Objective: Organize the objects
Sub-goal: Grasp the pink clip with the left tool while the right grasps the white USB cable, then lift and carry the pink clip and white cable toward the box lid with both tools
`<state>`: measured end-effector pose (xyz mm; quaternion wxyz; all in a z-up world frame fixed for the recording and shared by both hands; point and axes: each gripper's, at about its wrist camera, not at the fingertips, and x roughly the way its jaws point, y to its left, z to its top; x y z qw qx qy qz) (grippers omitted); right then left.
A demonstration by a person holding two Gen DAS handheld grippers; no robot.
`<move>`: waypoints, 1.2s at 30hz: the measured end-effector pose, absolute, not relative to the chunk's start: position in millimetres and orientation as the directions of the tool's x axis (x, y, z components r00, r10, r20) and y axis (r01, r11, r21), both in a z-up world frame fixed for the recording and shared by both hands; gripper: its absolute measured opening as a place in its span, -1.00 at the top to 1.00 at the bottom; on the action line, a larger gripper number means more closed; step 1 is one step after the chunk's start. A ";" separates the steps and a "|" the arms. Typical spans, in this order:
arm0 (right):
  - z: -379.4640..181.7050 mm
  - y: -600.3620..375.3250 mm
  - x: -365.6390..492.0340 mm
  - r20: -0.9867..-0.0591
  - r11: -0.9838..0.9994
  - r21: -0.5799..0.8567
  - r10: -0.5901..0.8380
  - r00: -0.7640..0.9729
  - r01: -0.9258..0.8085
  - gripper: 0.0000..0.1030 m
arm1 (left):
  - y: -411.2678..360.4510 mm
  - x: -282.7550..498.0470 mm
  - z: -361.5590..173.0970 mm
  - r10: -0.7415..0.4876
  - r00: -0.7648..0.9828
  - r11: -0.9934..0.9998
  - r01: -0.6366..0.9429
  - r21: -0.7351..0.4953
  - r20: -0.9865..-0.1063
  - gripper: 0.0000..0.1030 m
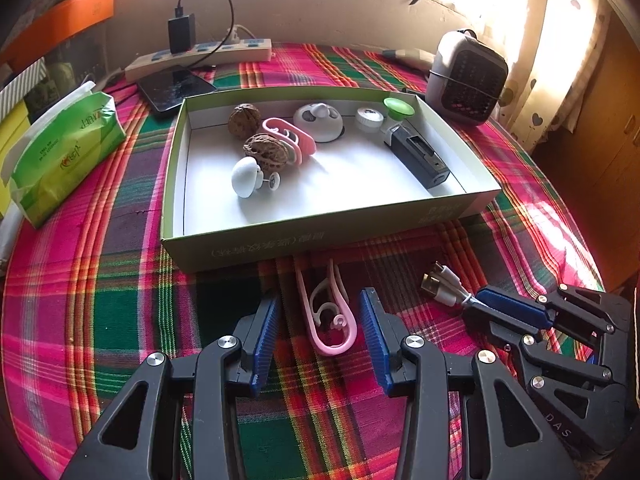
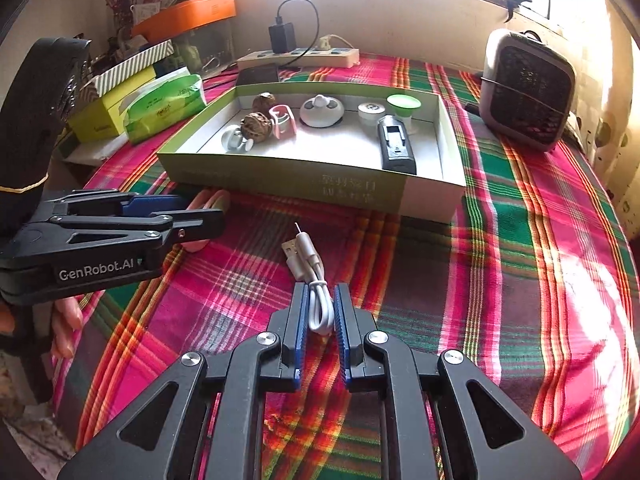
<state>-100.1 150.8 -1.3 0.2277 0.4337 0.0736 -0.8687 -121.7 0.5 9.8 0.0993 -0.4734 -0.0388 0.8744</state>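
Here, white cable [image 2: 320,308] pinched between right gripper [image 2: 320,300] jaws, seemingly mid-loop.

Woven plaid cloth [image 1: 120,312] covers the bench. The box [image 1: 320,236] looks like matt cardboard, white inside. Pink clip [image 1: 332,320] smooth, rubbery plastic; white cable [image 2: 320,308] glossy; walnuts [image 1: 262,152] rough, wrinkled.

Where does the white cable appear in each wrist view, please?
Left wrist view: the white cable sits lower right, pinched in the right hand-held gripper.
Right wrist view: bottom centre, the cable between that gripper's fingers, plugs pointing away.
Shared landmark: the green box just beyond it.
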 end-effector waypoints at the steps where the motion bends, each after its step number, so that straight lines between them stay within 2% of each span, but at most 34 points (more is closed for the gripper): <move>1: -1.0 150.8 -101.4 -0.785 -0.884 0.072 -0.335 -0.520 0.461 0.69 | -0.4 -121.8 9.7 0.216 -0.532 -0.976 -0.136 -0.169 -0.818 0.24; 3: -2.8 149.4 -104.7 -0.790 -0.887 0.061 -0.323 -0.521 0.458 0.50 | -1.4 -121.5 9.3 0.223 -0.534 -0.975 -0.134 -0.180 -0.815 0.24; 4: -3.8 147.8 -105.8 -0.792 -0.885 0.055 -0.321 -0.520 0.462 0.30 | -0.9 -121.0 9.0 0.222 -0.537 -0.975 -0.137 -0.176 -0.814 0.24; 5: -4.6 146.4 -106.4 -0.791 -0.881 0.057 -0.327 -0.517 0.469 0.20 | 0.4 -120.2 8.9 0.218 -0.540 -0.976 -0.142 -0.168 -0.813 0.24; 7: -5.3 143.0 -107.4 -0.787 -0.874 0.065 -0.342 -0.513 0.482 0.18 | 2.3 -118.9 8.2 0.209 -0.548 -0.977 -0.153 -0.149 -0.810 0.24; 12: -6.9 132.7 -108.5 -0.788 -0.867 -0.001 -0.307 -0.534 0.499 0.18 | 3.5 -117.2 7.5 0.200 -0.559 -0.979 -0.151 -0.138 -0.805 0.24; 21: -7.7 133.3 -109.1 -0.781 -0.875 -0.005 -0.299 -0.548 0.484 0.18 | 2.5 -115.2 7.2 0.210 -0.568 -0.977 -0.143 -0.156 -0.795 0.25; 28: -7.0 131.5 -106.5 -0.778 -0.878 -0.017 -0.289 -0.558 0.479 0.50 | 0.0 -116.2 6.9 0.194 -0.581 -0.981 -0.129 -0.146 -0.791 0.44; 36: -7.0 130.3 -104.5 -0.777 -0.877 -0.019 -0.289 -0.559 0.480 0.59 | -2.5 -117.0 6.1 0.191 -0.583 -0.981 -0.122 -0.148 -0.790 0.53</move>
